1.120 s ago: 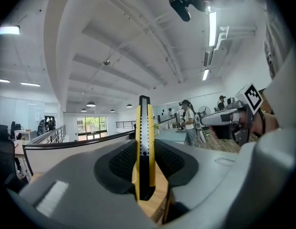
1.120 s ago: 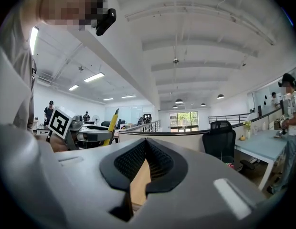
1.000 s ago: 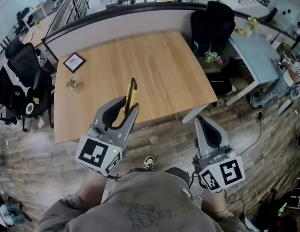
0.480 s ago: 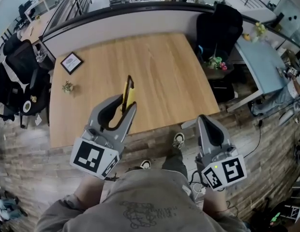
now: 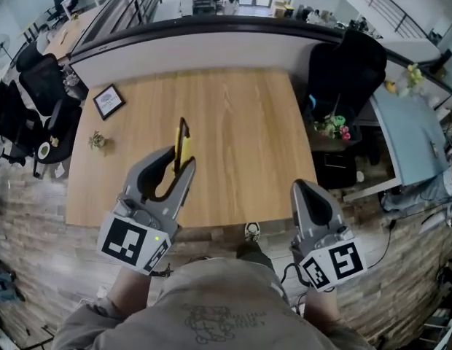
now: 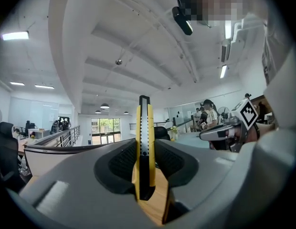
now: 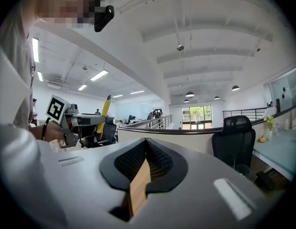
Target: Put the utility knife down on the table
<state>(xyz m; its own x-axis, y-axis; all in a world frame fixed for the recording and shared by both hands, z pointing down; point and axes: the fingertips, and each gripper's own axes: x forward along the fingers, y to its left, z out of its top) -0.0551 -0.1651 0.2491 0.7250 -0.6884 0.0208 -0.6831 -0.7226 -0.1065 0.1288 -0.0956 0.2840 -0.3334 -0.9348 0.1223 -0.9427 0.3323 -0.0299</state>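
Utility knife (image 5: pixel 182 141), yellow, stands clamped upright in the left gripper (image 5: pixel 179 168) above the near edge of the table (image 5: pixel 240 122). Right gripper (image 5: pixel 302 189) is closed, empty.

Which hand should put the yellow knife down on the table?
Left. The left gripper is clamped on the utility knife, which stands upright above the wooden table. The right gripper is shut with nothing in it.

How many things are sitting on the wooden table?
2: a picture frame near the far left corner, and a tiny plant closer, by the left edge. The left gripper and its utility knife may hide something small.
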